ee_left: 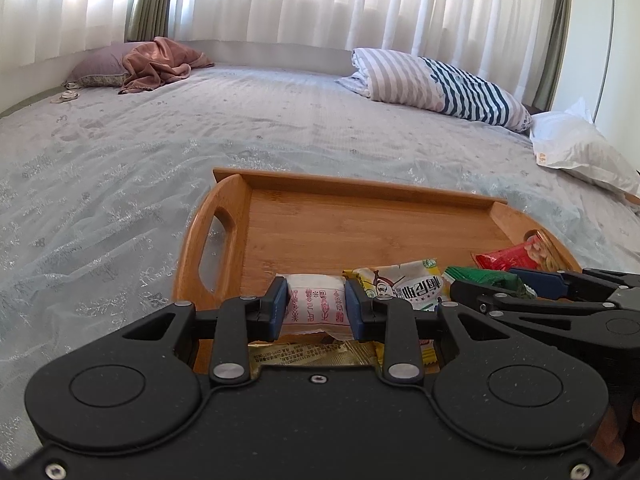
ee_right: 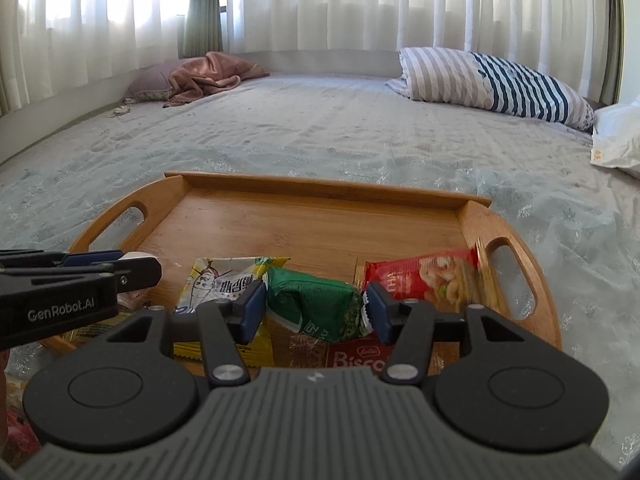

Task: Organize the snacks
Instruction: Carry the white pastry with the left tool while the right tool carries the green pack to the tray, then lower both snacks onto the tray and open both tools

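At the bottom centre of each view, the left tool point(ee_left: 316, 307) pinches a white packet point(ee_left: 316, 306), while the right tool point(ee_right: 314, 309) stands partly open around a green packet point(ee_right: 316, 308), its pads barely touching. Both hang low over the near edge of the wooden tray point(ee_right: 320, 188) on the bed point(ee_right: 320, 136). With so loose a hold the green packet may slip and land crooked on the yellow packet point(ee_right: 216, 280) and red packet point(ee_right: 424, 276) crowded just beyond.

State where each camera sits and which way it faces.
Left wrist: on the left gripper, facing across the wooden tray and bed toward the curtains; its pads clamp the white packet; the right gripper's fingers enter at right.
Right wrist: on the right gripper, same heading; the green packet sits between its jaws; the left gripper enters at left.
Shared: tray, yellow packet, striped pillow.
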Demonstrator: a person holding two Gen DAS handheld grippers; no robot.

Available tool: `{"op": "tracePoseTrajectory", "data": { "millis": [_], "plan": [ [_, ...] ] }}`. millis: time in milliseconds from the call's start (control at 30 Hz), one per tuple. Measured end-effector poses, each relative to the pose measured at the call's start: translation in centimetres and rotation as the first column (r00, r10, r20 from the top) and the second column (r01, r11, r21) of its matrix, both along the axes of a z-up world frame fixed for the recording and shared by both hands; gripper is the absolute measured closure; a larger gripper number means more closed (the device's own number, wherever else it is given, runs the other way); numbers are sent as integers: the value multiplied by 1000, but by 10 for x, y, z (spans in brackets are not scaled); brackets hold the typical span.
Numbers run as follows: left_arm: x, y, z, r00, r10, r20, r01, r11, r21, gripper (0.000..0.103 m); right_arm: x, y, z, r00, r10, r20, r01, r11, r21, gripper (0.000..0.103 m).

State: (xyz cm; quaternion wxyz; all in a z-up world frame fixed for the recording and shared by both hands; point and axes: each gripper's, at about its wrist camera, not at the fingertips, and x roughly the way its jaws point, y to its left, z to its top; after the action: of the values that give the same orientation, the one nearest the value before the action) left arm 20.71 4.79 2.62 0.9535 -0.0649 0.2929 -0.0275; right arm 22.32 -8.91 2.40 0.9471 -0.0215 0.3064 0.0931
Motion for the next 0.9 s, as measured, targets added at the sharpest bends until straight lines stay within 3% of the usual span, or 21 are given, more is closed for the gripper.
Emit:
{"op": "tracePoseTrajectory", "data": {
  "millis": [233,500,667,733,900],
  "plan": [
    [2,-1,-4,1000,1,-22,-1,1000,-4,73,7,-13,-5,998,-34,-54,37,997,66,44],
    [5,-1,-6,999,-1,-39,1,1000,-6,73,7,-12,-5,998,-33,-53,36,998,59,43],
    [8,1,-8,998,-1,-61,0,1000,-18,72,7,-10,-6,998,-30,-53,33,998,55,37],
    [8,0,-9,998,-3,-62,2,1000,-17,72,7,-9,-6,998,-29,-53,32,998,51,29],
    [4,1,-5,999,-1,-44,1,1000,-7,49,5,-9,-4,998,-24,-54,27,999,46,25]
  ]
}}
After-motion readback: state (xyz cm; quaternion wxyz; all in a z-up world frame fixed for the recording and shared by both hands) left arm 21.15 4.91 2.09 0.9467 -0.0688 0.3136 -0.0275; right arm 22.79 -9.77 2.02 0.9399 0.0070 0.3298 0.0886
